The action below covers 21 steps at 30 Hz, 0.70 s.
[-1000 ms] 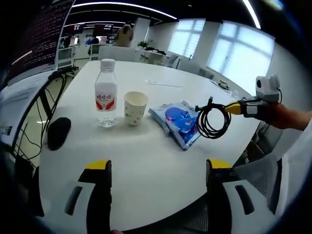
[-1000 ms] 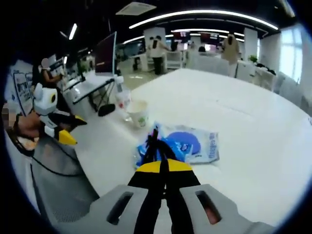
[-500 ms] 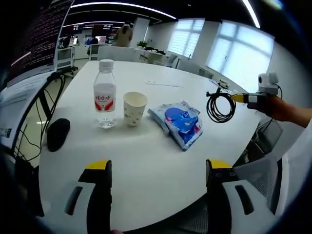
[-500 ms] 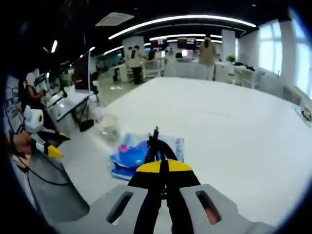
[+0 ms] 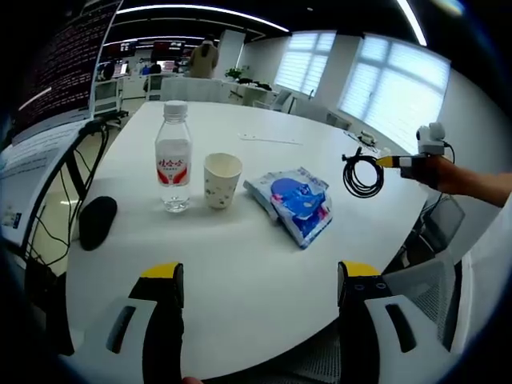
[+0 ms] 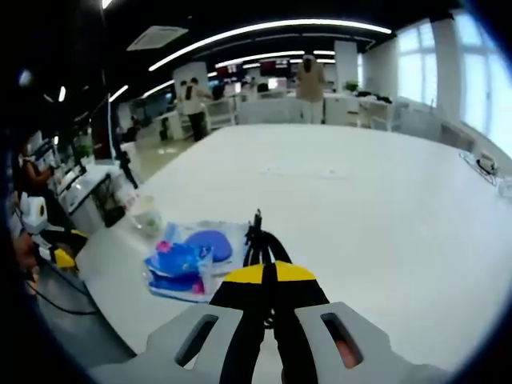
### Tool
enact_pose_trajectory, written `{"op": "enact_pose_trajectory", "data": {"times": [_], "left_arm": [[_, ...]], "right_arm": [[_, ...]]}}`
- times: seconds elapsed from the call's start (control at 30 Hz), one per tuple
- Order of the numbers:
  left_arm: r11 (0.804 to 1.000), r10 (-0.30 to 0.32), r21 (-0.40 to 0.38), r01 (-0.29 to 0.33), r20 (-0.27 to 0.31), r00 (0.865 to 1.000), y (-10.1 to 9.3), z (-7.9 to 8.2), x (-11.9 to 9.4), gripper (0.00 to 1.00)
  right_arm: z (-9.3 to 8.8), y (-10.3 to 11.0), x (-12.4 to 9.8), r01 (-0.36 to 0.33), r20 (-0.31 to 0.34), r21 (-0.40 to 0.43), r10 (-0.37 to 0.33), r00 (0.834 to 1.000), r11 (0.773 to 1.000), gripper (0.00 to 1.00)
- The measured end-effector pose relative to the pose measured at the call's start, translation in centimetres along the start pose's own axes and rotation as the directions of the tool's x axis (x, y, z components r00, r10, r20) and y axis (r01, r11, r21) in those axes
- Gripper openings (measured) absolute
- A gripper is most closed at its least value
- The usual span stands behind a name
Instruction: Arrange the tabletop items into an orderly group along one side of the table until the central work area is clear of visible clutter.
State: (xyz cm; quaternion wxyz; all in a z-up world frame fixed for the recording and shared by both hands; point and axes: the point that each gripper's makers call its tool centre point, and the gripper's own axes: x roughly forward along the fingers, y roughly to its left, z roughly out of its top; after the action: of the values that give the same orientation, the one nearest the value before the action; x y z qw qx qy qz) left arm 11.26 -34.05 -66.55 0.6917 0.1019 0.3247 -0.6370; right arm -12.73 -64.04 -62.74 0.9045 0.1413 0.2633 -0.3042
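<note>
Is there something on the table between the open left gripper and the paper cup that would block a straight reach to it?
No: bare white table lies between the left gripper and the paper cup.

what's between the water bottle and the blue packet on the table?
A paper cup stands between the water bottle and the blue packet, seen in the left gripper view.

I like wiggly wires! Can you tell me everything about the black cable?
The black cable is thin, rubbery-looking cord wound into a round coil of several loops. It hangs in the air above the white table's far edge, touching nothing else, pinched by the shut right gripper. A small plug end sticks up on top.
</note>
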Motion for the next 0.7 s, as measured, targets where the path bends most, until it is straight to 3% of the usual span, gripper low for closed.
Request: {"op": "enact_pose_trajectory", "data": {"times": [0.37,0.7], "left_arm": [[1.000,0.002,-0.002,-0.002,-0.002,1.000,0.0,0.0,-0.1,0.80],[1.000,0.009,0.000,-0.009,0.003,1.000,0.0,0.5,-0.2,0.80]], "right_arm": [[-0.7,-2.6,2.5,0.033,-0.026,0.072,-0.031,0.999,0.997,0.00],[-0.3,-2.5,4.4,0.029,-0.042,0.093,-0.025,0.999,0.995,0.00]]}}
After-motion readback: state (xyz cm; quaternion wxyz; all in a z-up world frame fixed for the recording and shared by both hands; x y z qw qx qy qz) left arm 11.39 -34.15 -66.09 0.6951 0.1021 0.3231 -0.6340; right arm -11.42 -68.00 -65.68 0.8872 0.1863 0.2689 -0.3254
